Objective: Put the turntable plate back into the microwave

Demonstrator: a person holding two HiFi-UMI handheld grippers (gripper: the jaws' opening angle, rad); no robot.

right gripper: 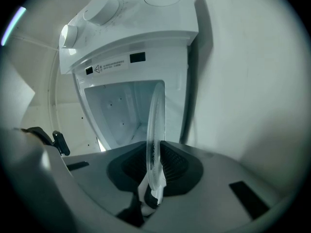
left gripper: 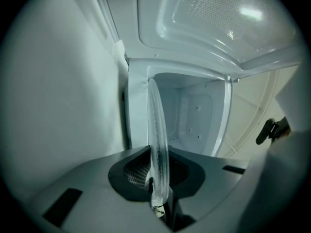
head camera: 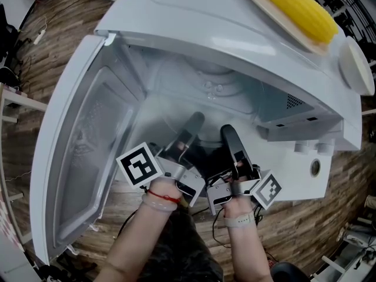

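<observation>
A white microwave (head camera: 235,34) stands with its door (head camera: 82,151) swung open to the left. Both grippers reach into its cavity side by side. The clear glass turntable plate (head camera: 218,88) is hard to make out in the head view, lying out ahead of the jaws. In the left gripper view the plate (left gripper: 156,130) shows edge-on, with my left gripper (left gripper: 159,181) shut on its rim. The right gripper view shows the plate (right gripper: 155,125) the same way, clamped by my right gripper (right gripper: 154,176). In the head view the left gripper (head camera: 195,121) and right gripper (head camera: 228,131) sit just inside the opening.
On top of the microwave lies a yellow corn cob (head camera: 296,4) on a board, with a white round dish (head camera: 355,66) beside it. The control panel with a knob (head camera: 315,167) is to the right of the opening. Wooden floor surrounds the unit.
</observation>
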